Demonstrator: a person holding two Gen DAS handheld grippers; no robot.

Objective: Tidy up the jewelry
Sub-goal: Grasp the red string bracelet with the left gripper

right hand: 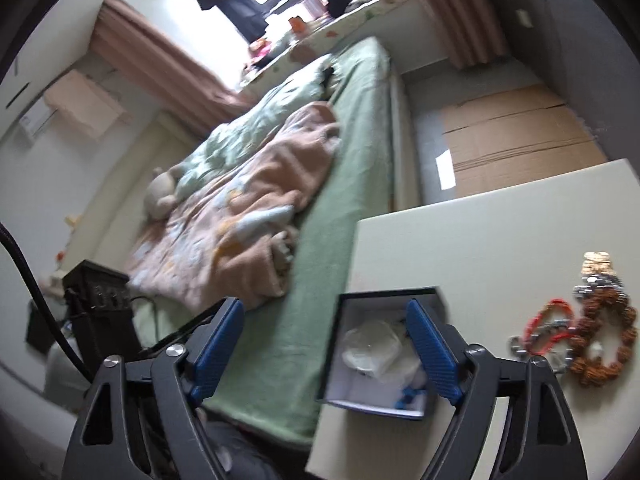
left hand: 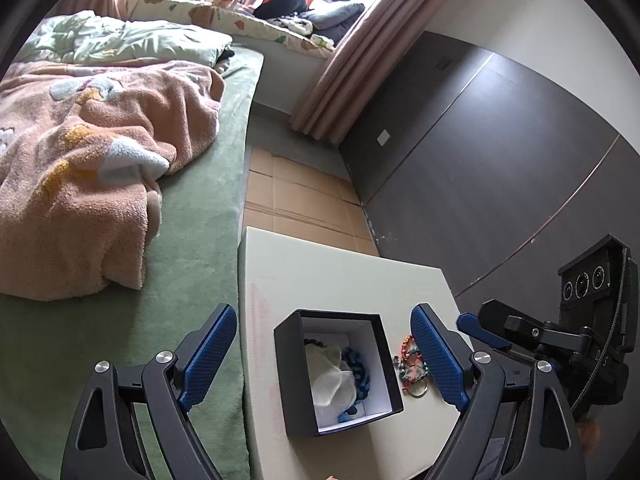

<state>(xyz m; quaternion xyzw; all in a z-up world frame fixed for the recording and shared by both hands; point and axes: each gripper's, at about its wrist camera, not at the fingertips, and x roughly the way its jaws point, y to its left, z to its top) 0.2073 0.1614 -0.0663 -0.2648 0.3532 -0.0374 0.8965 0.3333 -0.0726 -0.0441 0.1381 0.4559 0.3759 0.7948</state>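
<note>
Left wrist cam: left gripper (left hand: 323,354) is hovering over the white tabletop (left hand: 340,276), fingers (left hand: 210,354) spread wide, gripping nothing. Black box w/ white lining (left hand: 338,372) is sitting open on the tabletop, framed between the two fingers. Inside it: a translucent white pouch (left hand: 332,380), a blue chain bracelet (left hand: 358,368) curling along the pouch's right side, and a dark beaded piece (left hand: 316,343) peeking at the back-left corner. Just right of the box, on the tabletop, a small pile of woven bracelets (left hand: 410,364) in red/teal plus a metal ring (left hand: 419,391), partly hidden behind the right-hand finger. Right gripper (left hand: 496,330) is showing at the right edge w/ its camera block; can't tell its finger state from here. Bed w/ green sheet (left hand: 200,240) is lying along the left, pink blanket (left hand: 92,184) bunched on it. Cardboard (left hand: 304,196) is lying flat on the floor beyond the tabletop.

Right wrist cam (motion-blurred): right gripper (right hand: 326,350) is hanging above the tabletop's left edge (right hand: 480,248), fingers (right hand: 430,350) wide apart, nothing betw them being held. Box (right hand: 384,300) is lying under the right-hand finger, pouch (right hand: 372,350) and a bit of blue (right hand: 408,394) visible inside. To the right, apart from the box: red bracelet (right hand: 554,322), brown beaded bracelet (right hand: 604,340), silver and gold pieces (right hand: 598,270) behind them, all touching or overlapping; details too blurred.
</note>
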